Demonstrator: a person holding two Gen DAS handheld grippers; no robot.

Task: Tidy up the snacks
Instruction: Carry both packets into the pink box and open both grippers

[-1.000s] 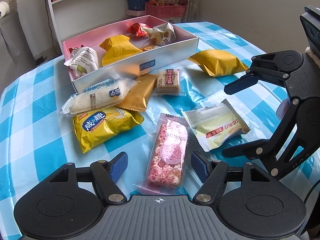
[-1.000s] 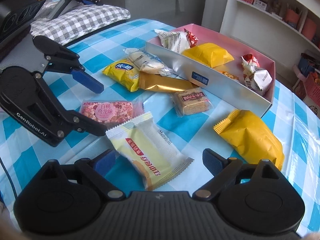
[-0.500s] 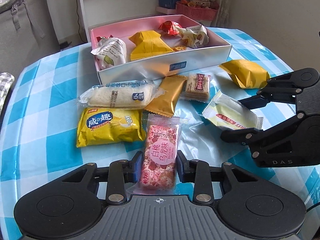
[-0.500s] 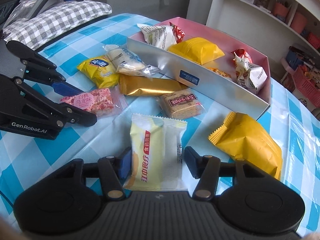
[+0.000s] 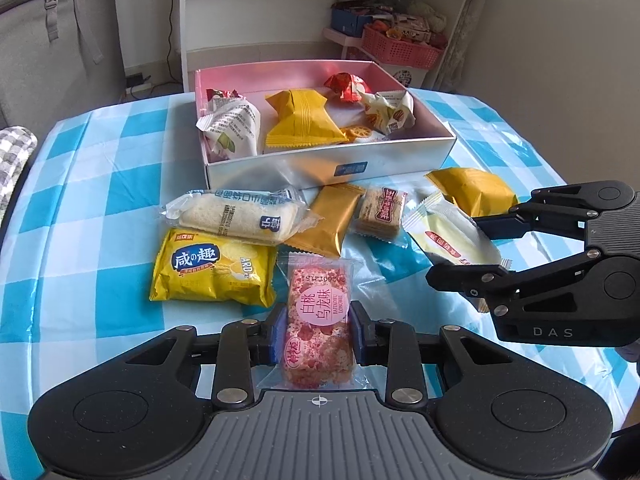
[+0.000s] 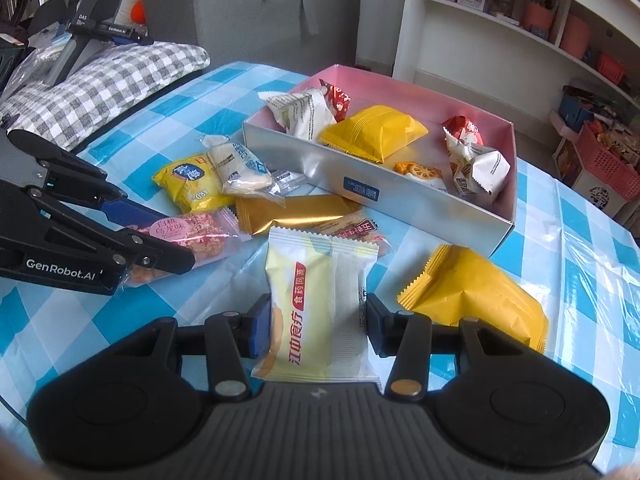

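Both jaws are clamped: left gripper (image 5: 319, 330) on pink rice bar (image 5: 319, 328), right gripper (image 6: 316, 326) on pale-yellow biscuit pack (image 6: 316, 300); lift both clear, then lower them gently into the pink box (image 5: 424, 148).

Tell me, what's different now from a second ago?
Both grippers were open then. The left gripper has closed on the pink snack bar, and the right gripper on the pale yellow packet, which turned lengthwise between its fingers. The box and other snacks stayed where they were.
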